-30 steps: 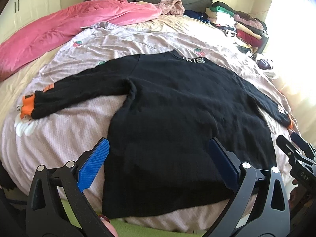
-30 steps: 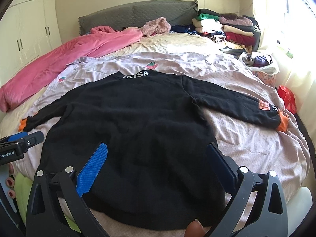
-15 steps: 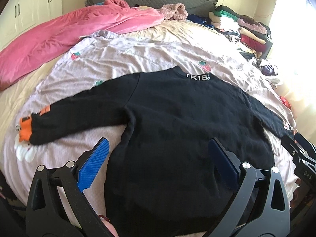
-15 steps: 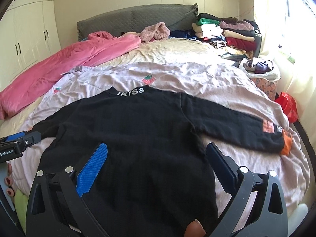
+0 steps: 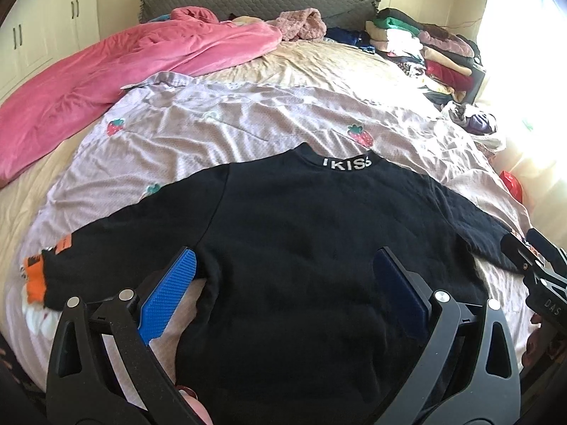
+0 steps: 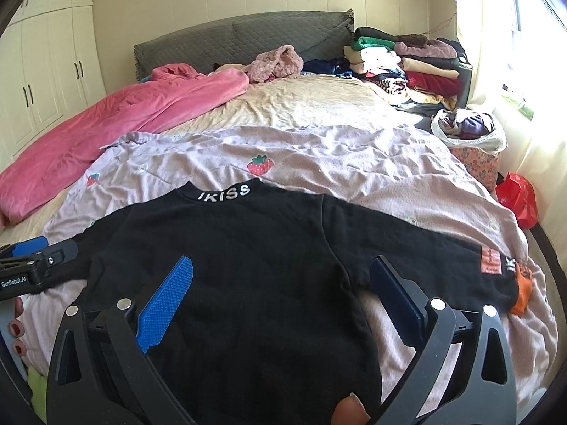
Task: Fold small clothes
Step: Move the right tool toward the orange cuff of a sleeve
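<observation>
From the left wrist view, the black sweater (image 5: 301,248) lies spread flat, collar toward the headboard, on the lilac strawberry sheet (image 5: 230,131) at the foot end of the bed (image 5: 319,60). The left tool (image 5: 283,276) hangs released above the sweater's left armpit, jaws wide apart and gripping nothing; one blue pad is over the gap between sleeve and body, the other over the chest. The left sleeve (image 5: 106,248) runs out toward the bed's left edge, ending in an orange cuff (image 5: 35,283). The right tool (image 5: 538,265) shows at the far right near the other sleeve.

From the right wrist view, the right tool (image 6: 281,283) is likewise released and empty, straddling the right armpit seam. The right sleeve (image 6: 425,258) stretches toward the bed's right edge, with an orange patch (image 6: 490,260) near its cuff.

The garment looks ready for its first fold. To do it well, I would pinch each sleeve near the cuff, taking only sweater fabric and not the sheet beneath, then carry it straight across the chest so the shoulder line makes a clean crease. Keep the body flat; thick knit tends to bunch if dragged.
</observation>
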Demonstrator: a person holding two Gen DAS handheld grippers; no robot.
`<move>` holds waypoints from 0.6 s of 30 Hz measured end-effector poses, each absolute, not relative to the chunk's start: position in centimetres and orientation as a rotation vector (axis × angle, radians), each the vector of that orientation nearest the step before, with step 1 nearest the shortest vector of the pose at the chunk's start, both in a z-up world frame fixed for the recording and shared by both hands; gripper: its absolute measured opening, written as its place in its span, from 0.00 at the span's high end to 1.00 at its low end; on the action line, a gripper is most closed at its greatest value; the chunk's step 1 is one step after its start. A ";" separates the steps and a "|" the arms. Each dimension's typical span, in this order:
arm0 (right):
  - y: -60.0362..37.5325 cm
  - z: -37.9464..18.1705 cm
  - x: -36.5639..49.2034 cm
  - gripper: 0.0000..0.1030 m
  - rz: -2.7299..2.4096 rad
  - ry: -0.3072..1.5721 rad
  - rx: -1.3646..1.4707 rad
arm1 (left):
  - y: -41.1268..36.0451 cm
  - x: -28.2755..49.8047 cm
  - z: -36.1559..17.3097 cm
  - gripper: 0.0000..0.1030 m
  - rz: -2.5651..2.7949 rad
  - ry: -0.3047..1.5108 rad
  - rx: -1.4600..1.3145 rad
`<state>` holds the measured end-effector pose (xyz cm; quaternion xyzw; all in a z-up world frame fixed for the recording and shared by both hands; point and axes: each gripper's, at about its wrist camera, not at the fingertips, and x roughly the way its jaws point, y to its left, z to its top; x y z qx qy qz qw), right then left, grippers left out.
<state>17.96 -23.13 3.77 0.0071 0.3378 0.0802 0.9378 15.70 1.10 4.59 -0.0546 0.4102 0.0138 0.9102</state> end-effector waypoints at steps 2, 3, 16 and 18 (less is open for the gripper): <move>-23.2 3.8 18.8 0.04 0.155 0.690 0.014 | 0.6 16.6 4.6 0.09 0.025 0.848 -0.103; -23.2 3.8 19.1 0.04 0.155 0.692 0.014 | 0.5 17.0 4.5 0.09 0.019 0.850 -0.106; -23.8 3.0 23.3 0.04 0.121 0.722 0.024 | 1.3 20.7 2.9 0.09 0.043 0.891 -0.114; -24.1 2.5 24.1 0.04 0.112 0.733 0.028 | 1.4 21.1 2.4 0.09 0.048 0.903 -0.109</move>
